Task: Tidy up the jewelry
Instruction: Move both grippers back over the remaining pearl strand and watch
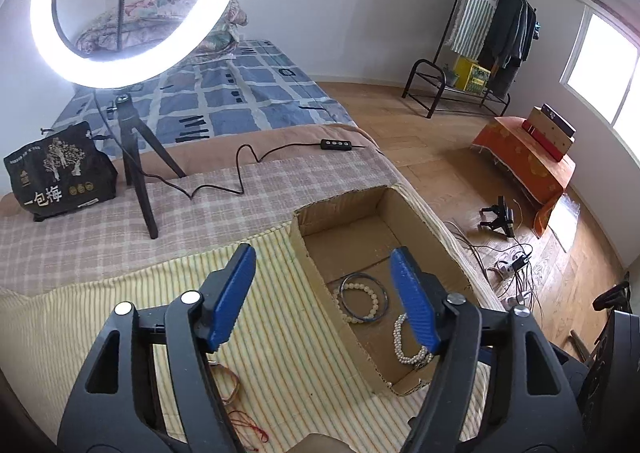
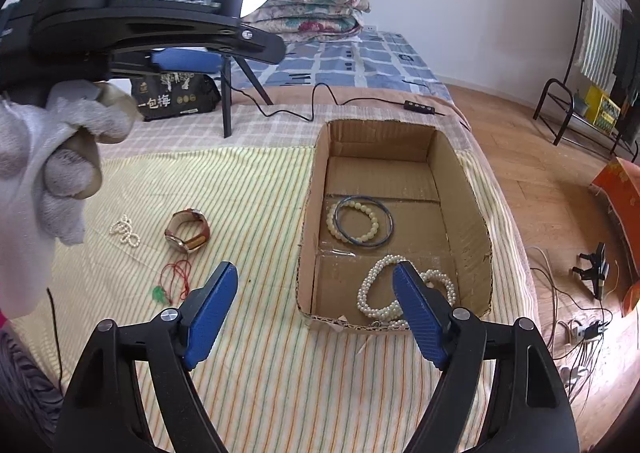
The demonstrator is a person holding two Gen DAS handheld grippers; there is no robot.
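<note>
Jewelry is split: pearl strand [image 2: 404,289], bead bracelet [image 2: 354,219] and bangle [image 2: 364,223] lie in the box [image 2: 468,209]; watch [image 2: 188,231], small pearls [image 2: 125,231] and red cord [image 2: 178,277] remain on the bed. All look light; the cord is limp, so pinch a bunch, and grip the watch by its band. Left claw [image 1: 324,297] and right claw [image 2: 316,311] gape empty.

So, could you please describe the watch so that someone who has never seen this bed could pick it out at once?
Start at the open cardboard box on the striped cloth. Left of it three pieces lie loose on the cloth; the watch is the middle one, between the small white bead string and the red cord. It alone is a chunky closed loop with a gold case and brown strap.
</note>
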